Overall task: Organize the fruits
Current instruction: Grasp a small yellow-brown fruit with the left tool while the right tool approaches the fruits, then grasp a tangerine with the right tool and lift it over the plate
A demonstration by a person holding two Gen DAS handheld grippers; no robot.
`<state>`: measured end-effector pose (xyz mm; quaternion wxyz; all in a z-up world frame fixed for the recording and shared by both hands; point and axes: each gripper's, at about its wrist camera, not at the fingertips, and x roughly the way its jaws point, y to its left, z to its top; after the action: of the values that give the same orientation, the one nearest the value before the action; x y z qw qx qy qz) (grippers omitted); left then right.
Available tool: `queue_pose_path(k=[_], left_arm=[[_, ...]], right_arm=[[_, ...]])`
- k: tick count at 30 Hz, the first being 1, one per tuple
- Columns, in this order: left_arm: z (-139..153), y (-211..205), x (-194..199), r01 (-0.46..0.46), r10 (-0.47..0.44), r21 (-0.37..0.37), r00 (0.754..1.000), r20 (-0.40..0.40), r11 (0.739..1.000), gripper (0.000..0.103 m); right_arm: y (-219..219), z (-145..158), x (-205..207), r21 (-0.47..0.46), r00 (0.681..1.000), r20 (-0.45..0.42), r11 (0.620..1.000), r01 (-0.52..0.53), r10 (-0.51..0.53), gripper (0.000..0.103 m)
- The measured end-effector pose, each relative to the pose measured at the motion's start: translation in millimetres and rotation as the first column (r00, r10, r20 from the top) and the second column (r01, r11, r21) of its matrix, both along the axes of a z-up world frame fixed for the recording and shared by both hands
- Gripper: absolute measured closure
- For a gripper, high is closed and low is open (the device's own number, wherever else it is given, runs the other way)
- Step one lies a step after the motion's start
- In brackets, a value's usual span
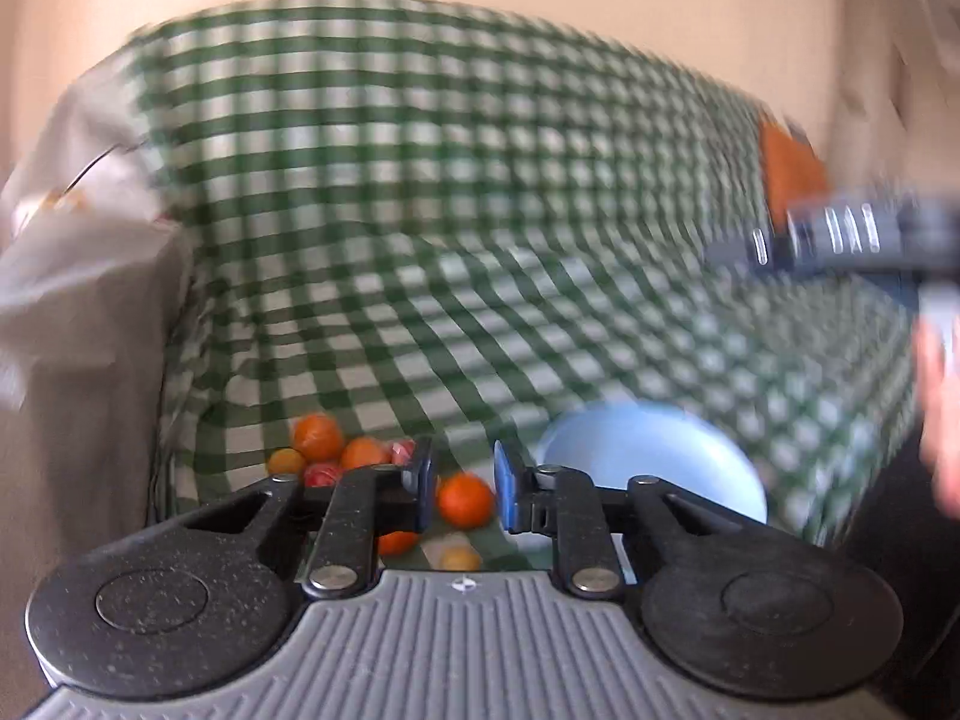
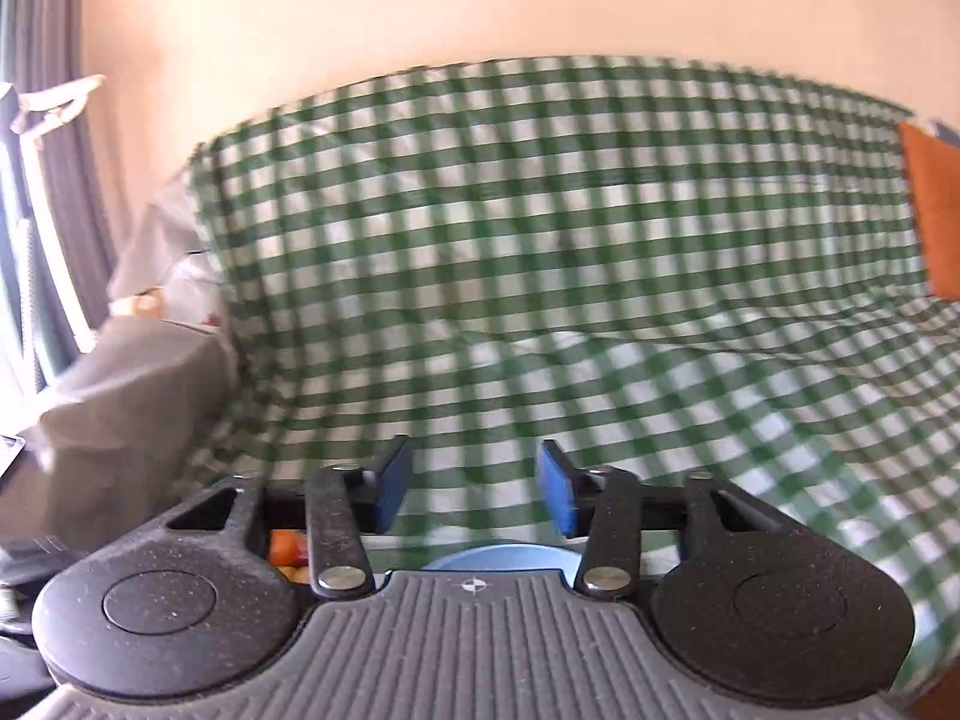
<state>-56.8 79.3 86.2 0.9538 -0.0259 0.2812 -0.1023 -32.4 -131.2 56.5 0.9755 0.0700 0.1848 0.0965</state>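
In the left wrist view my left gripper [image 1: 462, 483] is open and empty, held above a loose pile of fruit on the green checked cloth [image 1: 420, 210]. An orange [image 1: 465, 499] lies just below and between its fingers, with more oranges [image 1: 317, 435] and small red fruits [image 1: 323, 474] to the left. A light blue bowl [image 1: 648, 456] sits right of the fingers. My right gripper [image 2: 474, 486] is open and empty; the bowl's rim [image 2: 498, 557] and some fruit [image 2: 283, 552] show just under it. The right gripper's body [image 1: 840, 234] shows blurred at the right edge.
The checked cloth covers a sofa seat and backrest. An orange cushion [image 2: 936, 210] leans at the right end. A grey armrest [image 2: 132, 396] is at the left, with a curtain [image 2: 54, 120] beyond it. A beige wall stands behind.
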Motion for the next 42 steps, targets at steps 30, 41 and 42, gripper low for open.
queue_pose_path(k=[30,41,42], left_arm=[[-101,-36,102,0.034,0.009,0.085,0.888,-0.459,0.996,0.074],[-98,-19,101,0.010,0.031,0.070,0.832,-0.553,0.997,0.077],[-95,-15,98,-0.001,0.044,0.077,0.827,-0.561,0.997,0.077]], right_arm=[[84,-77,68,0.080,0.900,-0.310,0.952,-0.295,0.305,0.058],[101,-88,83,0.050,0.875,-0.376,0.950,-0.310,0.305,0.050],[104,-90,84,0.045,0.872,-0.381,0.948,-0.315,0.308,0.049]])
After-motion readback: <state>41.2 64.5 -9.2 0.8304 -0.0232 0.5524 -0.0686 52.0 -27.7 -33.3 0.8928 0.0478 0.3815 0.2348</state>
